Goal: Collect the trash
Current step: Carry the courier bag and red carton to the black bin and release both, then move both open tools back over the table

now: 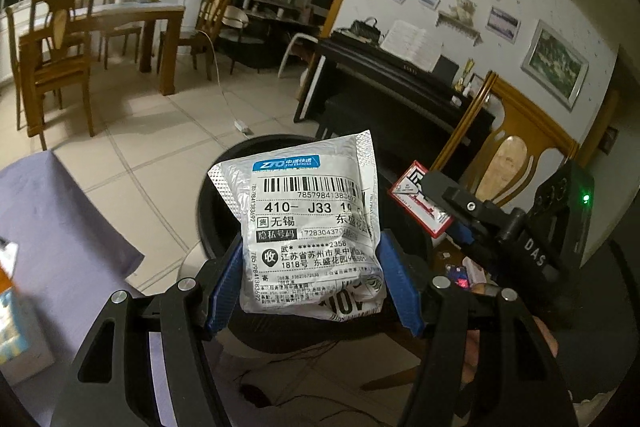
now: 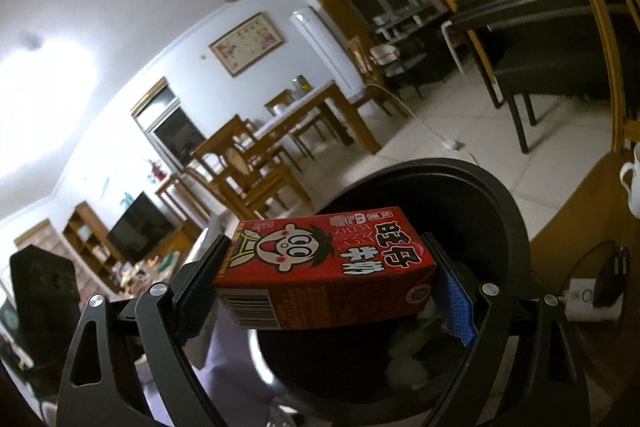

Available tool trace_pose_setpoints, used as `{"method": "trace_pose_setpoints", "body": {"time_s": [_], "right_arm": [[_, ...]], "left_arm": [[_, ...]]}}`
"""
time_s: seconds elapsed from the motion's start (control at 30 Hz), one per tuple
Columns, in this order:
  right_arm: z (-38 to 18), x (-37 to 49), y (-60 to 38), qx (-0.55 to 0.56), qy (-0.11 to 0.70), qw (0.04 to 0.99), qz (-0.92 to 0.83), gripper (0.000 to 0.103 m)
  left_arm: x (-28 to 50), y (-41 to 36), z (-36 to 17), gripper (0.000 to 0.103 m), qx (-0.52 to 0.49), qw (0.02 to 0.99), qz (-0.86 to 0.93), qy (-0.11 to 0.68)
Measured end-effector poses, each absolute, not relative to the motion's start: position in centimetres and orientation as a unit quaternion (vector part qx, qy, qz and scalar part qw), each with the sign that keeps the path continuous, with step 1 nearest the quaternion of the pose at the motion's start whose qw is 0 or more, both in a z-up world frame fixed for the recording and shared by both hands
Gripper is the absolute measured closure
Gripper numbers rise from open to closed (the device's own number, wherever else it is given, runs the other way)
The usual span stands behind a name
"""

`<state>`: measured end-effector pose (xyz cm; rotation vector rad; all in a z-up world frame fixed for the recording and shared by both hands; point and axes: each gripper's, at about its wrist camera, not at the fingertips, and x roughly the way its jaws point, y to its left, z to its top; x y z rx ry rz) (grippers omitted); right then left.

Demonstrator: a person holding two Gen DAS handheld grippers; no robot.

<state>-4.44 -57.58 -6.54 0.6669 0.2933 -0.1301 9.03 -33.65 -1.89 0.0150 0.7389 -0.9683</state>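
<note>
Silver courier pouch [image 1: 314,227] pinched between the blue pads of the left tool [image 1: 316,279], held about half open around it, directly above the black trash bin [image 1: 208,223]. Red milk carton [image 2: 326,267] clamped lengthwise in the right tool [image 2: 326,287], also over the bin's rim [image 2: 500,195]. Both apparently held over the mouth for dropping straight inside, not onto the floor.

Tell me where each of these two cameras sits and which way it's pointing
Left wrist: rides the left gripper, looking along its blue pads at the courier parcel clamped over the black bin; the right gripper shows too.
Right wrist: rides the right gripper, looking at its red milk carton held above that bin.
Shared: bin, carton, dining table, piano.
</note>
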Motion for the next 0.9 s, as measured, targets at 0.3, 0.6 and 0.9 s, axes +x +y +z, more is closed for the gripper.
{"method": "trace_pose_setpoints", "body": {"time_s": [0.3,0.6,0.9], "right_arm": [[-8.5,-2.8,-60.6,0.344,0.148,0.924,-0.075,0.013],[-9.1,-2.1,-60.8,0.356,0.163,0.919,-0.053,0.005],[-8.2,-3.1,-59.5,0.348,0.16,0.923,-0.045,0.005]], "left_arm": [[9.9,-37.1,-3.8,0.039,0.04,0.808,-0.457,0.37],[10.7,-37.9,-4.9,0.032,0.05,0.803,-0.445,0.393],[10.1,-35.8,-3.7,0.023,0.029,0.808,-0.44,0.39]]}}
